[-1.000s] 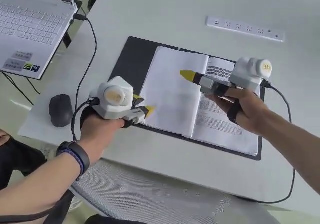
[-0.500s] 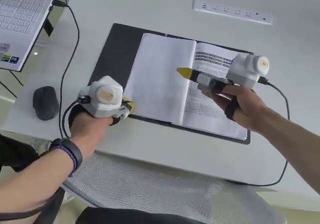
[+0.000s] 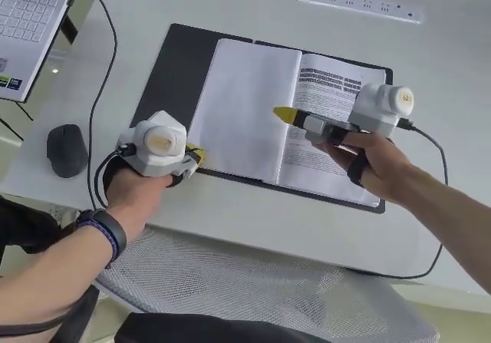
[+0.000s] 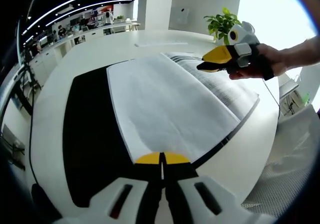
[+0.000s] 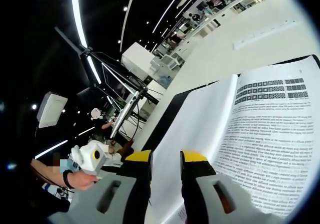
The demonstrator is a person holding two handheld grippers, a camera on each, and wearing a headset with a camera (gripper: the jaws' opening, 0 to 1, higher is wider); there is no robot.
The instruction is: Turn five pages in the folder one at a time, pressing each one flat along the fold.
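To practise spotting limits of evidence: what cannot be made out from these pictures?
Print on the right page: too small in the head view, blurred in the right gripper view.
Laptop: cut by the head view's left edge.
Whether the left gripper pinches the left page: its tips hide the contact.

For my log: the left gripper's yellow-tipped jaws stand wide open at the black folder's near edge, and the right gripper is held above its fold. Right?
No: the left gripper has its jaws shut, tips meeting, as the left gripper view shows. It sits at the black folder's near edge, and the right gripper is held above its fold.
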